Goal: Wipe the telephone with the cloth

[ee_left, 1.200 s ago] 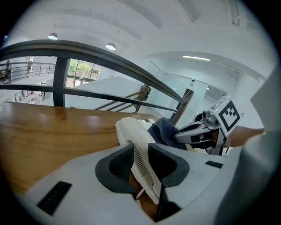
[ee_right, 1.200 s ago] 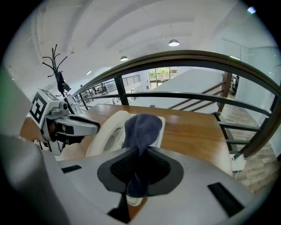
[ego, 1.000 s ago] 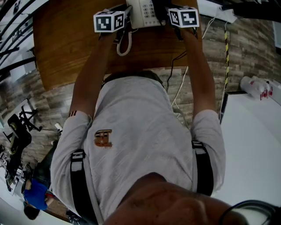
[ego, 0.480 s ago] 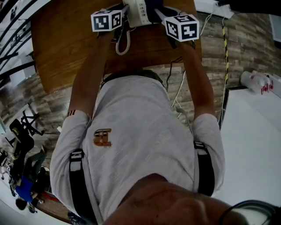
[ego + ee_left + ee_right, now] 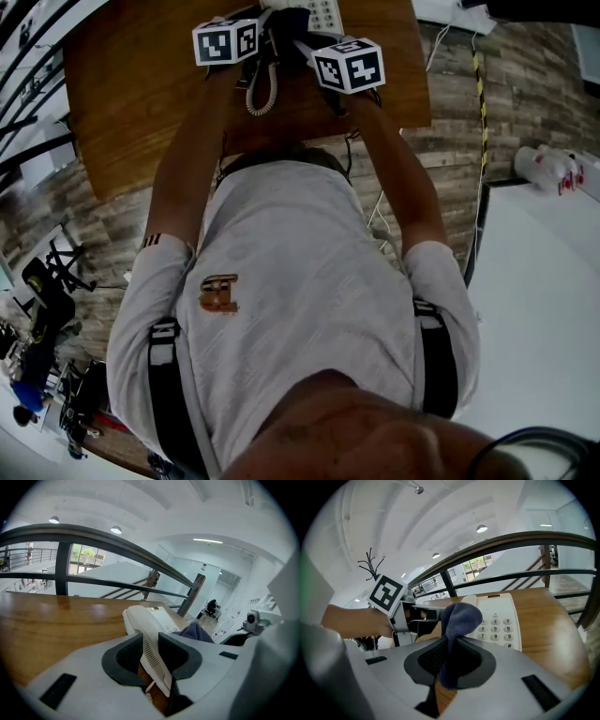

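A white telephone (image 5: pixel 500 619) sits on the wooden table (image 5: pixel 141 89), at the top edge in the head view. My left gripper (image 5: pixel 151 657) is shut on the phone's handset (image 5: pixel 147 634), which lies along the left side of the base. Its coiled cord (image 5: pixel 264 91) hangs toward the table's near edge. My right gripper (image 5: pixel 449 662) is shut on a dark blue cloth (image 5: pixel 459 616). The cloth's free end bulges up over the handset side of the phone, left of the keypad (image 5: pixel 501 629). The cloth (image 5: pixel 194 632) also shows just right of the handset in the left gripper view.
A dark metal railing (image 5: pixel 117 541) runs behind the table's far edge. Thin cables (image 5: pixel 384 192) hang from the table's near edge to the wood-look floor. A white surface (image 5: pixel 539 319) with plastic bottles (image 5: pixel 548 180) lies at the right.
My right gripper has moved left across the phone with the cloth, from the keypad side toward the handset. The left gripper has stayed on the handset.
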Motion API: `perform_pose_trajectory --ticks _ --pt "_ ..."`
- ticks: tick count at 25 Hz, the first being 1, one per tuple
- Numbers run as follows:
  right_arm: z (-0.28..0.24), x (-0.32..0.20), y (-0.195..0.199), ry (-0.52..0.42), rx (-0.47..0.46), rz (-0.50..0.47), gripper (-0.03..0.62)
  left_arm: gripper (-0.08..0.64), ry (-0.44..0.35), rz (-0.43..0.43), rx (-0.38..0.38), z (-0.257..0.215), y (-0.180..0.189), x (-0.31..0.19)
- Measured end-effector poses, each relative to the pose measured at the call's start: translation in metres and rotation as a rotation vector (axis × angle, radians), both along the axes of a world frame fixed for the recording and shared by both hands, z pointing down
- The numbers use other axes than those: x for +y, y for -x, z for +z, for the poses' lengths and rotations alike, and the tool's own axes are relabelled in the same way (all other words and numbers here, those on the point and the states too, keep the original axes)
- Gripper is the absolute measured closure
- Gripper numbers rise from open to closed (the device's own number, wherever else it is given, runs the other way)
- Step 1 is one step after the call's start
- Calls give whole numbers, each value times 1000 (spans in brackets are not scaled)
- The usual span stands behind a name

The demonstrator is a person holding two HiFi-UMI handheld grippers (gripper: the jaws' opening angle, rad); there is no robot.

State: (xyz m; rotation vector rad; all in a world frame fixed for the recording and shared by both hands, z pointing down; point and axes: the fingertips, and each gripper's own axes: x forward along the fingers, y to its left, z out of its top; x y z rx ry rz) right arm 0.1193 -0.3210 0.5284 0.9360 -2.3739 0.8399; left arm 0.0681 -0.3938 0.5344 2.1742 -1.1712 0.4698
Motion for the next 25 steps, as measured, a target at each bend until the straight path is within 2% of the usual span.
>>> perform_pose_trajectory --ticks 11,20,25 --pt "29 -26 -63 -36 197 74 532 449 -4 0 -3 1 0 0" --pt "41 -36 -121 -30 262 150 532 449 -9 -3 -6 1 0 -1" --pt "30 -36 -143 -35 270 193 532 449 -9 -2 -8 0 0 -2"
